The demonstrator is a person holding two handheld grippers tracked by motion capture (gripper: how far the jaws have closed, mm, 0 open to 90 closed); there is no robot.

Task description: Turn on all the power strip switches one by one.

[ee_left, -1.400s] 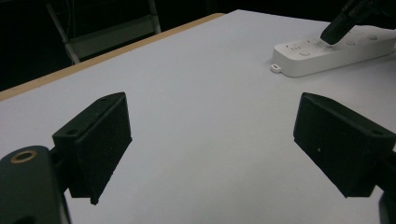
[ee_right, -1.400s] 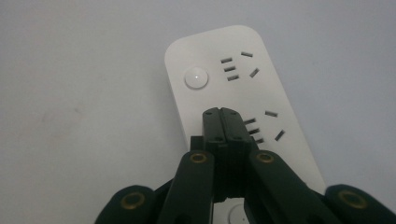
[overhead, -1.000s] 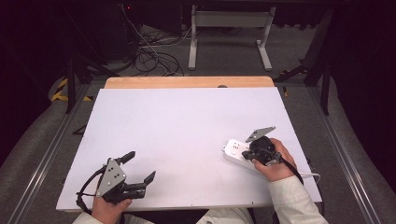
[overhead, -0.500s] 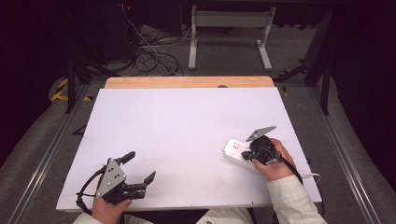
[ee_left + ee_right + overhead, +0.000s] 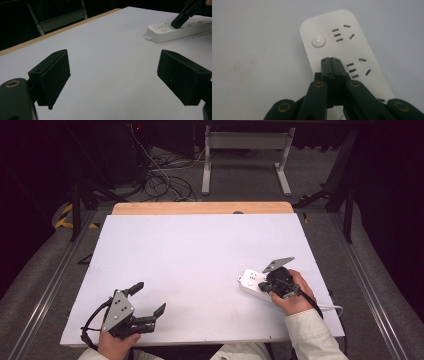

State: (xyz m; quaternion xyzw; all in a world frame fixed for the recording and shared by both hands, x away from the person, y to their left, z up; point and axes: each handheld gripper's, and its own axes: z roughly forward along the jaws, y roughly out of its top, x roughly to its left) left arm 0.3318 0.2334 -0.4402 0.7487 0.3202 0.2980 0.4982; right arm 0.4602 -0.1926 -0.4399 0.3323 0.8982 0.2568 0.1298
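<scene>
White plastic power strip (image 5: 255, 284) is lain near worktop's (image 5: 200, 250) right edge. Right gripper (image 5: 330, 60), jaws pressed together, is pressed on it beside round switch (image 5: 318, 40); tip could be slid off-target. Left gripper (image 5: 145, 300) is spread, idle.

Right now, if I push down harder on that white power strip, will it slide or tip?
The power strip lies flat and wide on the table, so tipping seems unlikely. Its smooth plastic on that smooth top may skid sideways. The shut right tongs press near its edge; its cable might drag it.
</scene>
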